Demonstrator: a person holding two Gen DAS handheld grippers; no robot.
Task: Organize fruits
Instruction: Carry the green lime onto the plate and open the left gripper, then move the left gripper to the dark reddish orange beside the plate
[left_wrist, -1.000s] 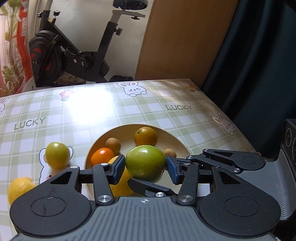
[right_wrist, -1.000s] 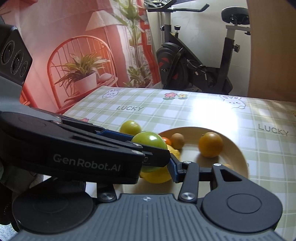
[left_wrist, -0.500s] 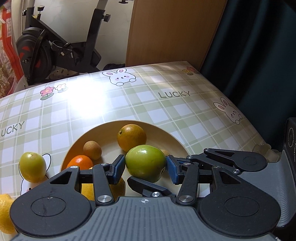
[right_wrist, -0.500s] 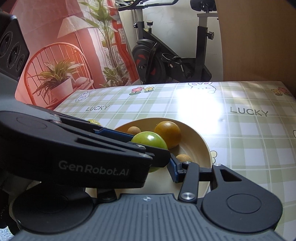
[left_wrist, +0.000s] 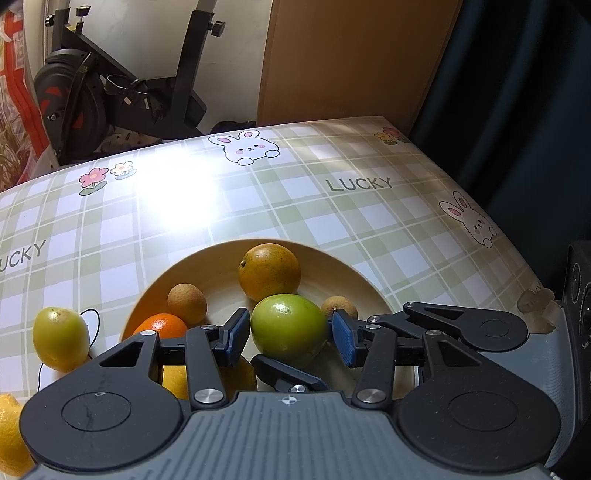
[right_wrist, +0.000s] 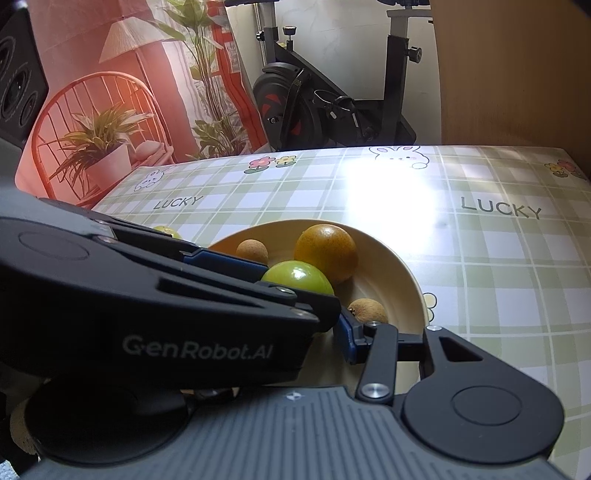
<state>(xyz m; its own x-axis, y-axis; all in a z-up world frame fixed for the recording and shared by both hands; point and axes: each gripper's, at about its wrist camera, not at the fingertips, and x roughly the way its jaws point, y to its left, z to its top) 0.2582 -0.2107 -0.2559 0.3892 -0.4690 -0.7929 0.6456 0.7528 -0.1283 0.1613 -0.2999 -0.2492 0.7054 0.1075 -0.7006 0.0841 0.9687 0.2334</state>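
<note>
Left gripper (left_wrist: 288, 334) over the near part of the cream bowl (left_wrist: 343, 266), its blue fingers (left_wrist: 236, 338) closed on the large green fruit (left_wrist: 289, 328). Right gripper (right_wrist: 341, 332) crosses under the left one; one blue finger (right_wrist: 349, 339) shows, the other is hidden, so its state cannot be told. In the bowl: an orange (left_wrist: 269, 272), a mandarin (left_wrist: 160, 326) and two small brown fruits (left_wrist: 187, 303). A smaller green fruit (left_wrist: 61, 339) and a lemon (left_wrist: 9, 435) lie on the counter (left_wrist: 295, 199) beside the bowl, toward its near-left corner.
</note>
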